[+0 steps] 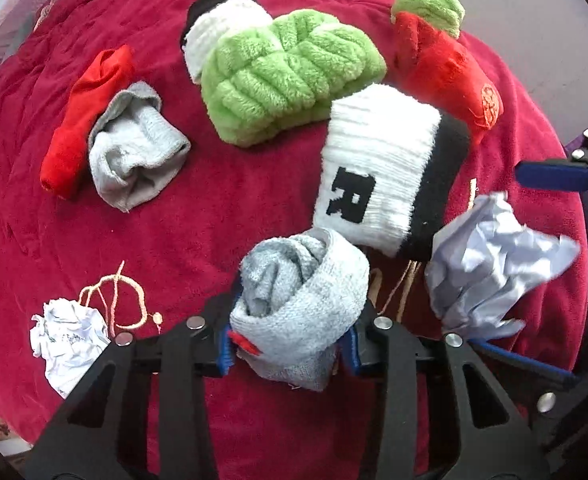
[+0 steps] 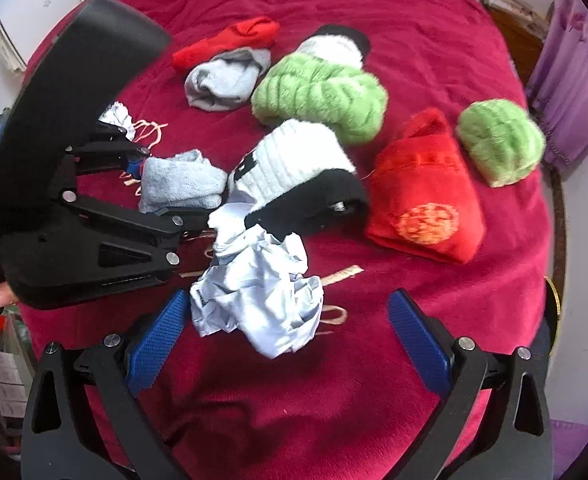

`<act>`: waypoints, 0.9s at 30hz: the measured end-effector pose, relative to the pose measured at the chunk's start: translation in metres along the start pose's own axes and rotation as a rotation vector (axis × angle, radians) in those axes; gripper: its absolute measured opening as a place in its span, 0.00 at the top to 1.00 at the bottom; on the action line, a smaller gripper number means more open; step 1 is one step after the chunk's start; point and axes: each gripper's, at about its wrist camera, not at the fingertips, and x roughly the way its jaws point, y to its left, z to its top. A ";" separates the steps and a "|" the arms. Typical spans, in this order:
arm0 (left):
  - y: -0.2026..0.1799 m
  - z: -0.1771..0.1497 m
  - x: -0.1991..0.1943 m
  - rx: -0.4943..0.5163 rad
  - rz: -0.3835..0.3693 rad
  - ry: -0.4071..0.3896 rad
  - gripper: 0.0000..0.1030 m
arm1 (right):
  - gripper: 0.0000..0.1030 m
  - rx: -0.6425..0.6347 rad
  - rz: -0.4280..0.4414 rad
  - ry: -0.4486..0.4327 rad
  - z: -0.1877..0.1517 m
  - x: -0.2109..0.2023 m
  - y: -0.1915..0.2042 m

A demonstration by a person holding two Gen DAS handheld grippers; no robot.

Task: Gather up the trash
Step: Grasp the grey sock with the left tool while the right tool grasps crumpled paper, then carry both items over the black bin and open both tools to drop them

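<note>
The right gripper (image 2: 286, 340) was held wide open and empty around the crumpled paper (image 2: 256, 296) on the red blanket (image 2: 434, 20), best closed squarely on the wad, while the left gripper (image 1: 290, 336) was clamped on a grey sock (image 1: 298, 308).

Both my cameras give a bright, even picture with soft daylight and no hard glare. Shadows are weak, only a little dark under my right gripper (image 2: 286, 344). The fisheye bends the red blanket (image 1: 222, 208) into a dome, and dark corners close the frame at 1, 5, 7 and 11 o'clock. The crumpled paper (image 1: 494, 264) at 3 o'clock looks smeared by motion blur
</note>
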 end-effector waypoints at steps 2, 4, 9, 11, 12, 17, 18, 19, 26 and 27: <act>0.003 0.001 -0.001 -0.013 -0.018 0.006 0.62 | 0.08 -0.008 0.020 0.018 0.002 0.007 -0.001; 0.009 0.003 -0.001 -0.033 -0.037 0.016 0.62 | 0.09 -0.018 0.041 0.024 0.005 0.011 0.000; 0.027 0.007 -0.004 -0.091 -0.061 0.025 0.66 | 0.62 -0.133 0.091 0.051 0.012 0.018 0.005; 0.031 0.005 -0.010 -0.120 -0.062 0.030 0.66 | 0.62 -0.156 0.103 0.059 0.010 0.012 0.003; 0.028 0.000 -0.018 -0.127 -0.062 0.030 0.66 | 0.62 -0.166 0.121 0.069 0.008 0.007 0.000; 0.018 0.002 -0.047 -0.140 -0.035 0.030 0.66 | 0.61 -0.157 0.179 0.076 0.004 -0.016 -0.024; 0.014 0.004 -0.054 -0.132 -0.027 0.026 0.66 | 0.61 -0.141 0.197 0.080 0.004 -0.021 -0.030; 0.012 0.006 -0.058 -0.128 -0.024 0.023 0.66 | 0.61 -0.130 0.211 0.092 0.004 -0.027 -0.038; -0.027 0.030 -0.084 -0.077 -0.004 0.009 0.66 | 0.61 -0.089 0.220 0.066 -0.005 -0.055 -0.079; -0.035 0.037 -0.088 -0.066 -0.003 0.011 0.66 | 0.61 -0.084 0.214 0.054 -0.006 -0.061 -0.084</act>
